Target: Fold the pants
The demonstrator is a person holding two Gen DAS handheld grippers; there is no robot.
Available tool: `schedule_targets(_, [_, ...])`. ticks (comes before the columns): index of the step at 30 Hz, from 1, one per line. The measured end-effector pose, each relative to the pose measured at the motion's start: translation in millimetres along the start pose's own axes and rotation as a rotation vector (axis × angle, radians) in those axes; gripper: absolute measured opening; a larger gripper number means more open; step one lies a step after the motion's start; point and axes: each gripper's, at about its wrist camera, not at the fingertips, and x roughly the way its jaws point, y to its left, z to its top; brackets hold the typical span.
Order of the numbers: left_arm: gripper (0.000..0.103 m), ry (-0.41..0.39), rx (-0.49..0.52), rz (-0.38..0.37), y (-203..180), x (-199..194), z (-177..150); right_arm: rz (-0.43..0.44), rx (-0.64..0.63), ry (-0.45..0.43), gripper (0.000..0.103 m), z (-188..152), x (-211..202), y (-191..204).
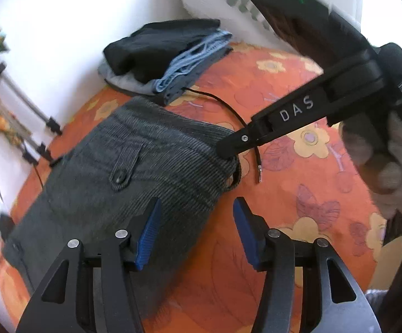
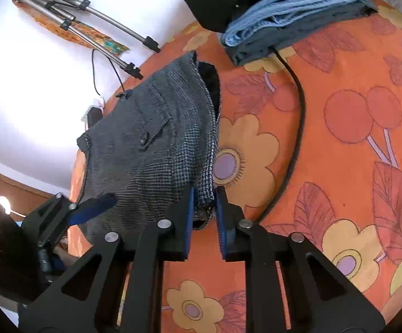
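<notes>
Grey corduroy pants [image 1: 134, 177] lie folded on an orange flowered bedspread [image 1: 298, 194], button pocket facing up. My left gripper [image 1: 196, 233] is open and empty, hovering over the near right edge of the pants. My right gripper [image 2: 203, 219] is shut on the corner of the pants [image 2: 156, 149] and shows in the left wrist view [image 1: 226, 149] gripping their right edge. The left gripper shows at the lower left of the right wrist view [image 2: 90, 208], open.
A stack of folded clothes [image 1: 167, 58], black and light blue, sits at the far edge of the bed. A black cable [image 2: 298, 127] runs across the bedspread beside the pants. A tripod [image 2: 95, 25] stands on the floor to the left. A striped pillow [image 1: 223, 2] lies beyond the stack.
</notes>
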Motion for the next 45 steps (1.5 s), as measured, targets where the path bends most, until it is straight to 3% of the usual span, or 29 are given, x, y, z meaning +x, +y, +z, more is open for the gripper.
schedule_targets(4, [0.053,0.046,0.098,0.056,-12,18,9,0.013,0.012,-0.007,0.013,2,-1,0])
schedule_targets(5, [0.058,0.059,0.119,0.063,-14,23,10,0.019,0.015,-0.009,0.012,3,-2,0])
schedule_targets(6, [0.063,0.064,0.129,0.066,-16,25,11,0.028,0.017,-0.012,0.012,3,-4,-2])
schedule_targets(10, [0.064,0.073,0.149,0.100,-18,36,9,0.070,0.045,-0.025,0.011,7,-8,-5])
schedule_targets(12, [0.045,0.072,0.121,0.098,-14,38,7,0.075,0.042,-0.031,0.011,8,-10,-3])
schedule_targets(16, [0.031,0.040,0.058,0.059,3,33,5,0.061,0.025,-0.037,0.015,7,-10,4])
schedule_targets(17, [0.029,0.030,0.041,0.053,6,31,5,0.060,0.032,-0.041,0.018,7,-11,4])
schedule_targets(19, [0.027,0.003,0.004,0.041,12,25,5,0.043,0.044,-0.057,0.036,8,-13,4])
schedule_targets(20, [0.026,-0.007,-0.012,0.036,14,23,5,0.033,0.048,-0.069,0.050,8,-15,4])
schedule_targets(21, [0.026,-0.017,-0.032,0.027,17,20,4,0.030,0.058,-0.088,0.055,8,-17,4])
schedule_targets(26, [0.025,-0.044,-0.095,0.002,26,14,3,0.048,0.087,-0.083,0.063,11,-14,12])
schedule_targets(32, [0.024,-0.060,-0.143,-0.018,34,11,-1,0.096,0.159,-0.059,0.064,15,1,12])
schedule_targets(37, [0.024,-0.055,-0.136,-0.021,30,12,-1,0.265,0.278,-0.020,0.064,14,15,6])
schedule_targets(43, [0.028,-0.048,-0.154,-0.043,30,10,-3,0.203,0.248,-0.010,0.065,13,27,13])
schedule_targets(45, [0.032,-0.041,-0.166,-0.052,35,4,-5,0.183,0.247,-0.017,0.059,13,29,12])
